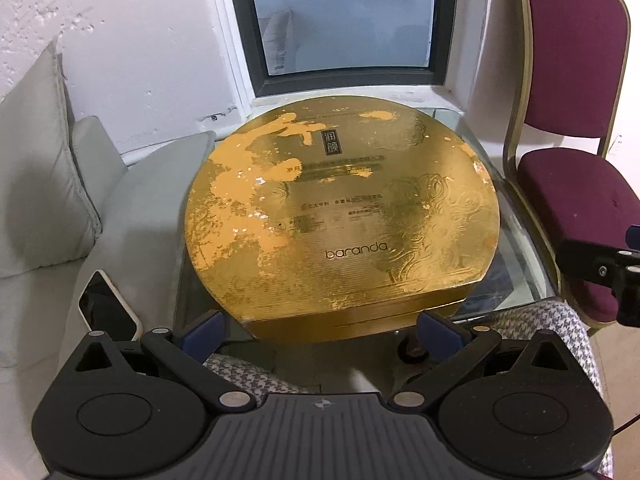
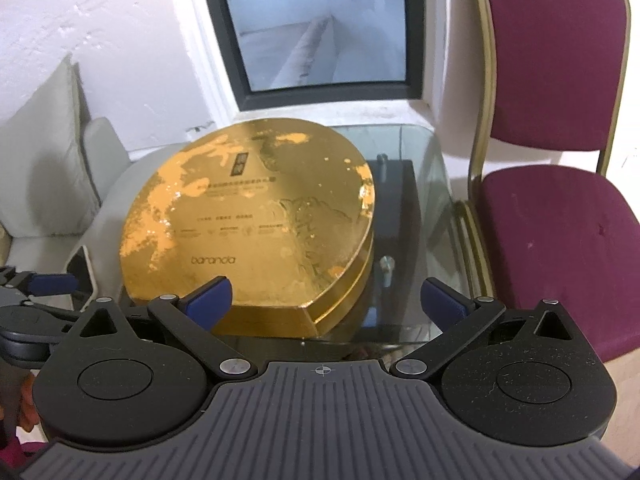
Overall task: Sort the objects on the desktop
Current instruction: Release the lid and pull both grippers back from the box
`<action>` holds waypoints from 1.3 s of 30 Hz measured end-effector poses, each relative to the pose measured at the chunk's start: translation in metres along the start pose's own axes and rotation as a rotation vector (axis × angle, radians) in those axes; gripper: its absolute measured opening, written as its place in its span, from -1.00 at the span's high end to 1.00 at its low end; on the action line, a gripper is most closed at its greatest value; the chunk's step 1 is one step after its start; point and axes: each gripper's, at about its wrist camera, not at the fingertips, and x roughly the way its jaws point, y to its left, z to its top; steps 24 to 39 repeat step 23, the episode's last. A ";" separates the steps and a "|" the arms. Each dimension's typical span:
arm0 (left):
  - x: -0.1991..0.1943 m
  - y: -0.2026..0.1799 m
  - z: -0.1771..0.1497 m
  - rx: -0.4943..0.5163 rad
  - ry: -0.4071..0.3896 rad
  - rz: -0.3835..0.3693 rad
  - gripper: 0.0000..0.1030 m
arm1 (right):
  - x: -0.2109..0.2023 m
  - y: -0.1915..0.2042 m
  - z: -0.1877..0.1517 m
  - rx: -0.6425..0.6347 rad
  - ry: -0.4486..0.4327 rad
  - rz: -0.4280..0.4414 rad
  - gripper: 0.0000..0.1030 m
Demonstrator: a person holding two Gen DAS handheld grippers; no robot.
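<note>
"baranda" printed on the gold box lid (image 1: 340, 216), other lid print too small to read

A lived-in room in a home.
Grey sofa cushions (image 1: 36, 168), a glass side table (image 2: 436, 184), a maroon padded chair (image 2: 552, 208) and a window (image 1: 340, 16) in a white wall.

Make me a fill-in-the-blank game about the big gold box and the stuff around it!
1. The word printed on the gold box lid is ____.
2. The gold box sits on a table made of ____.
3. The chair beside the table has cushions coloured ____.
4. The left gripper and right gripper both have their fingers spread ____.

Missing words: baranda; glass; dark red; open
</note>
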 end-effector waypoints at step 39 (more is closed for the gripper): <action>0.002 0.004 0.002 -0.016 -0.009 -0.034 -0.98 | 0.012 -0.001 -0.003 0.017 0.018 0.000 -1.00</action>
